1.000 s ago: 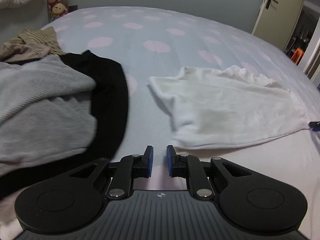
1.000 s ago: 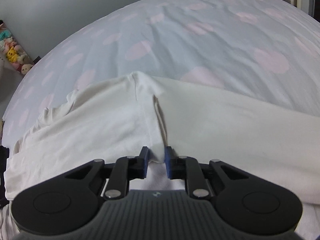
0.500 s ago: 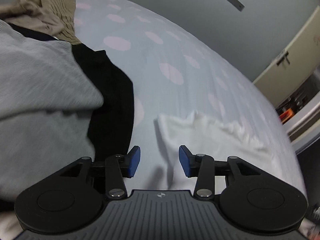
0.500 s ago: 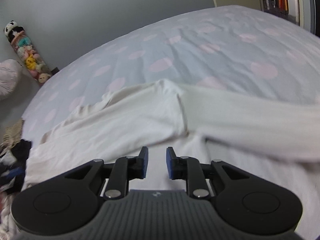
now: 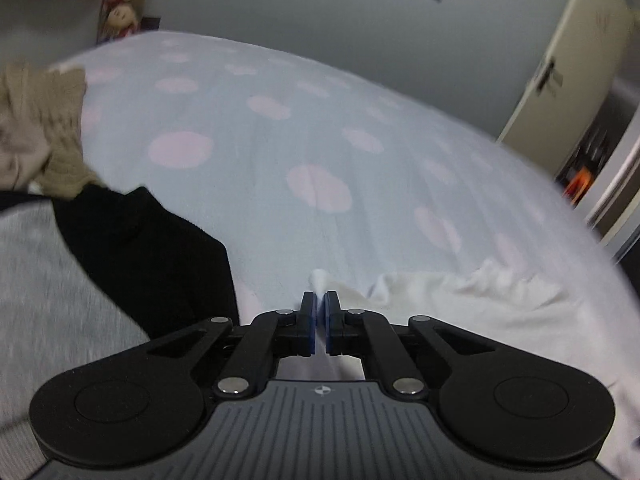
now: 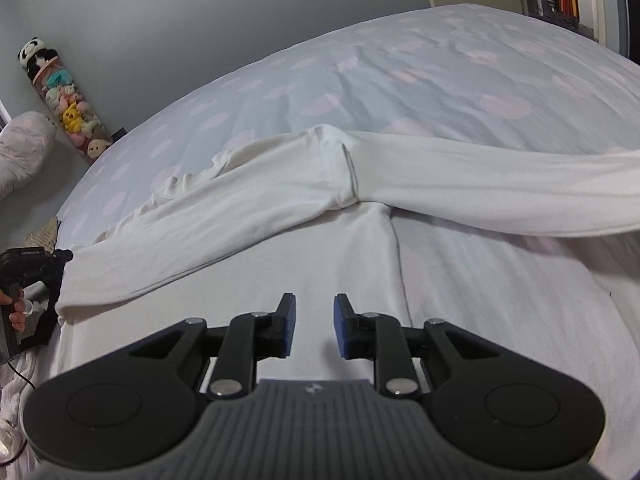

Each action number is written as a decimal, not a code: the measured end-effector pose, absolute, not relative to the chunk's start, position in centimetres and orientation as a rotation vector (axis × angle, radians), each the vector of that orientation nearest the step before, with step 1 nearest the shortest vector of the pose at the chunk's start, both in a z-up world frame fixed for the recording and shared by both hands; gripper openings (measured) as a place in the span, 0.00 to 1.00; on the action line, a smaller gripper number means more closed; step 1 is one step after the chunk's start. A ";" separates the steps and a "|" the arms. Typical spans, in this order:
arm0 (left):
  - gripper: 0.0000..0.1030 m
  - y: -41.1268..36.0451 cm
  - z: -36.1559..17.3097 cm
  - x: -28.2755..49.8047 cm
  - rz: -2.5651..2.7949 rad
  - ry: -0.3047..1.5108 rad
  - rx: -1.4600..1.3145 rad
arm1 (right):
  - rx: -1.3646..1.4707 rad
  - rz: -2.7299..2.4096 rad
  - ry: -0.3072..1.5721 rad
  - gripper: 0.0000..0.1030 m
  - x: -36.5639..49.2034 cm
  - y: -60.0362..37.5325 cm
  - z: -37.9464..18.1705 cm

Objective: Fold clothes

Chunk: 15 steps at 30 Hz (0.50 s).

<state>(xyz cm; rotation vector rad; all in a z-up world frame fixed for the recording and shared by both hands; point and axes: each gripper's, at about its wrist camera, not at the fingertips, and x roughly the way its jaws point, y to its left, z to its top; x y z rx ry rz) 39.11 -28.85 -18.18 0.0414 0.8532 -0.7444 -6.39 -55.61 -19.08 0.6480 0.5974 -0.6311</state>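
Between the blue pads of the left gripper (image 5: 320, 303), a small peak of the white long-sleeved cotton top (image 5: 472, 312) stood pinched: the jaws, which half a second before had been spread wide over bare sheet just short of the fabric's edge, had snapped fully together on that corner. The rest of the garment lay rumpled to the right of those jaws. That closing probably meant the left side had its hold for the coming fold.

Ahead of the right gripper (image 6: 315, 322), the same top (image 6: 248, 200) was spread flat, one sleeve running off to the right beyond the jaws and the body stretching away to the left. These jaws were a modest way apart and held nothing; cloth lay under and in front of them, but the pads did not press on it. A second earlier they had sat close about the sleeve seam, and they had since drawn back from it, so a new right-hand grip looked necessary before any lifting.

Left of the left jaws lay a heap of unfolded clothes: a grey ribbed knit (image 5: 44, 304), a black garment (image 5: 152, 256) and a beige knit (image 5: 44, 128). Everything rested on a pale blue bedsheet with pink spots (image 5: 320, 128), soft and lightly creased. Beyond it stood a grey wall (image 6: 160, 24), a clear tube of plush toys (image 6: 68, 108) in the corner, and a cream door (image 5: 560, 72) to the far right.
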 end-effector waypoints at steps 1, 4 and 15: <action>0.02 -29.5 -18.4 39.0 -0.728 0.864 0.092 | 0.653 -0.632 0.596 0.24 -6.6 -55.6 -19.1; 0.06 -29.9 -18.9 38.6 -0.687 0.897 0.131 | 0.657 -0.645 0.586 0.24 -7.4 -55.7 -18.7; 0.41 -24.5 -14.0 29.1 -0.560 0.846 0.131 | 0.584 -0.846 0.517 0.36 -16.2 -59.1 -12.7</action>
